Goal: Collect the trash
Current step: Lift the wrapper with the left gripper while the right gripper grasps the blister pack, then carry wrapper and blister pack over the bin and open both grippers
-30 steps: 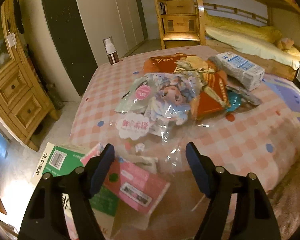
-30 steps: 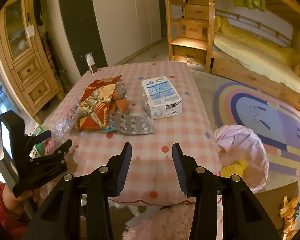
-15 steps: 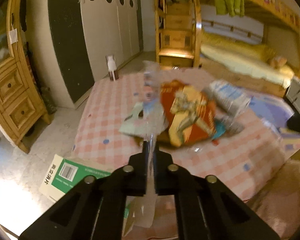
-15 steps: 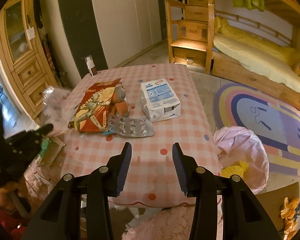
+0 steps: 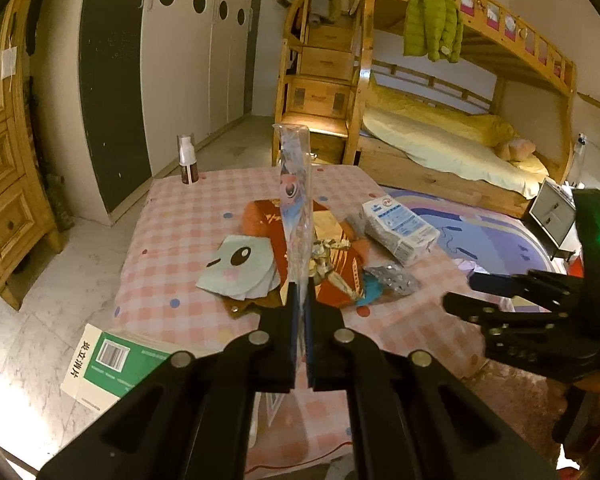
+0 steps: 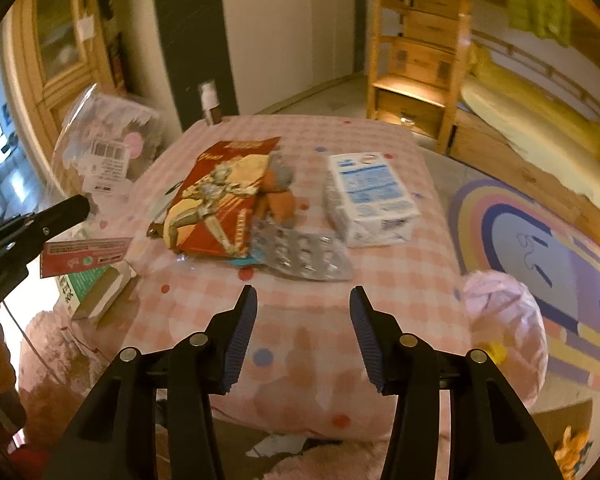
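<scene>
the clear plastic wrapper (image 5: 296,208) stands up edge-on, pinched by its lower edge in the left claw (image 5: 299,308), lifted above the table (image 5: 172,240). it looks light, thin, floppy and slick, so an edge pinch seems the best hold. from the right view it (image 6: 104,148) shows a barcode label, too blurred to read. beyond the wrapper lie a red snack bag (image 6: 220,196), a pill strip (image 6: 304,256) and a white-blue box (image 6: 370,196). the right claw (image 6: 302,320) hangs apart, empty.

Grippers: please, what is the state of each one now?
Left gripper: closed, holding a clear plastic bag.
Right gripper: open, holding nothing.
</scene>
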Motion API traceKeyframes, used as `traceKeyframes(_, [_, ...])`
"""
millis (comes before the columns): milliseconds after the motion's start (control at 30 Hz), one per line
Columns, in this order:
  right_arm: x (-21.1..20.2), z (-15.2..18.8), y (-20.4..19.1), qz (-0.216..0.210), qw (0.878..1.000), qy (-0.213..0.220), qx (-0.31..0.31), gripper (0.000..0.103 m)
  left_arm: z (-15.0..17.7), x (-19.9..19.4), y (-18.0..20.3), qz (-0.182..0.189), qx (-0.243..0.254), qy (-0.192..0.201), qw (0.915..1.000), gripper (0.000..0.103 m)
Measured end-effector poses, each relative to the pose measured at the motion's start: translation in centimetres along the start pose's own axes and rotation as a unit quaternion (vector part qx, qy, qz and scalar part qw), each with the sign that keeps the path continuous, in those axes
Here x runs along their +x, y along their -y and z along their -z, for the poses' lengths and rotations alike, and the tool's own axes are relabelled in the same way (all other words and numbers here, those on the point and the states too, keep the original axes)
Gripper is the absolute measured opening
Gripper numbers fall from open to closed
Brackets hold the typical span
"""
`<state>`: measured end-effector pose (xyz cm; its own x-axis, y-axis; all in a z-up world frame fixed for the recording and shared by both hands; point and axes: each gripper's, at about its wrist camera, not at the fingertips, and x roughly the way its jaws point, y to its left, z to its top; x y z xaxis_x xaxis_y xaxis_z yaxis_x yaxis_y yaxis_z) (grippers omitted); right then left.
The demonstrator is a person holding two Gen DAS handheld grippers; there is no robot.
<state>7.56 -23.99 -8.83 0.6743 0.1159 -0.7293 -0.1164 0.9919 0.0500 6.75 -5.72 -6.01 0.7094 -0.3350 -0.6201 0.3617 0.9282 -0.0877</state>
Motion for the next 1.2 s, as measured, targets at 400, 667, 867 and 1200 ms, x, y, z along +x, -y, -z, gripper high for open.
traceKeyframes(400, [6.0, -1.9, -2.5, 0.017, 0.998, -0.041, -0.055, 0.033, 0.4, 1.3, -2.5, -0.017, -0.022, -0.014, 0.9995, 0.001])
traceKeyframes(667, [3.2, -2.1, -2.2, 0.014, 0.998, -0.009, -0.056, 0.005, 0.3, 0.6, -2.2, -0.015, -0.023, -0.006, 0.9996, 0.001])
traceKeyframes(867, [-1.9, -2.1, 0.8, -0.022, 0.999, 0.037, 0.009, 0.004, -0.1, -0.4, -1.2, -0.006, -0.014, 0.004, 0.9999, 0.001])
traceKeyframes(1200, [-5.6, -0.3, 3.6, -0.02, 0.996, 0.063, 0.055, 0.004, -0.4, -0.9, 2.7, 0.035, 0.017, 0.005, 0.9992, 0.001])
